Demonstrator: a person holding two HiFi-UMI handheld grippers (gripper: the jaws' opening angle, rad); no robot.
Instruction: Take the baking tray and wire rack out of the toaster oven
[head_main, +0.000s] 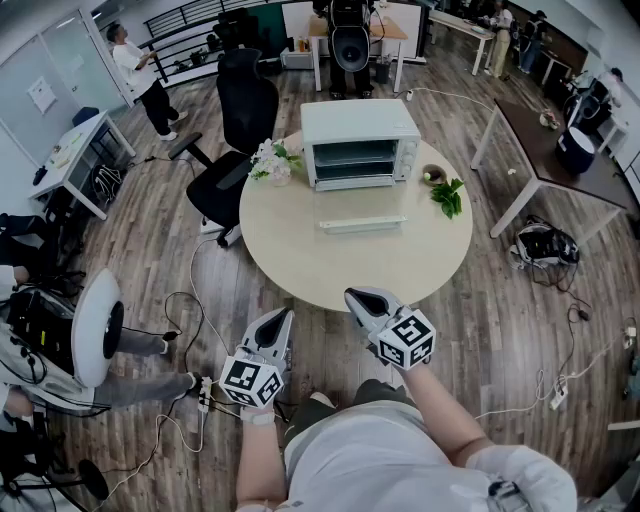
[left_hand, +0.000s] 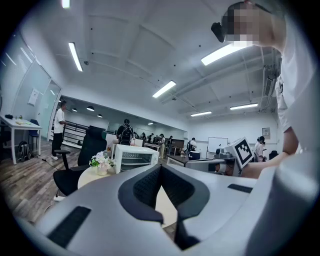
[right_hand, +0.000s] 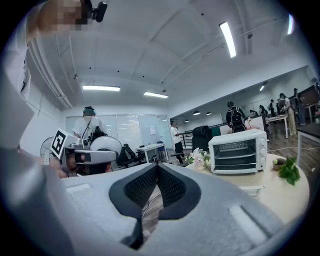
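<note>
Left gripper (head_main: 284, 315): jaws pressed together with nothing between them, held out nearly level in the person's left hand, short of the table's near edge and over the floor.
Right gripper (head_main: 353, 294): jaws closed tip to tip and empty (its own view shows only floor through the gap below the pads); in the head view its tip meets the table's near rim.
Round table (head_main: 300, 255): pale top, standing on a wood-plank floor.
Toaster oven (head_main: 360, 145): white, at the far side of the table, well apart from both grippers, its cavity facing the person.
Oven cavity: two level shelves (right_hand: 236, 151) sit inside, one above the other; tray and rack cannot be told apart at this range.
White bar (head_main: 363, 224): lies across the table just in front of the oven; whether it is the handle of a lowered glass door cannot be told.
Flowers (head_main: 271, 160): a small white-and-green bunch just left of the oven.
Small bowl (head_main: 434, 174): to the right of the oven, near the table's rim.
Leafy sprig (head_main: 447, 196): green, beside the bowl on the nearer side.
Office chair (head_main: 240, 130): black, at the table's far left side.
White fan (head_main: 97, 326): on the floor at the left, well apart from the table.
Dark table (head_main: 545, 150): to the right, separate from the round one.
Standing person (head_main: 140, 75): far left, in a white top.
</note>
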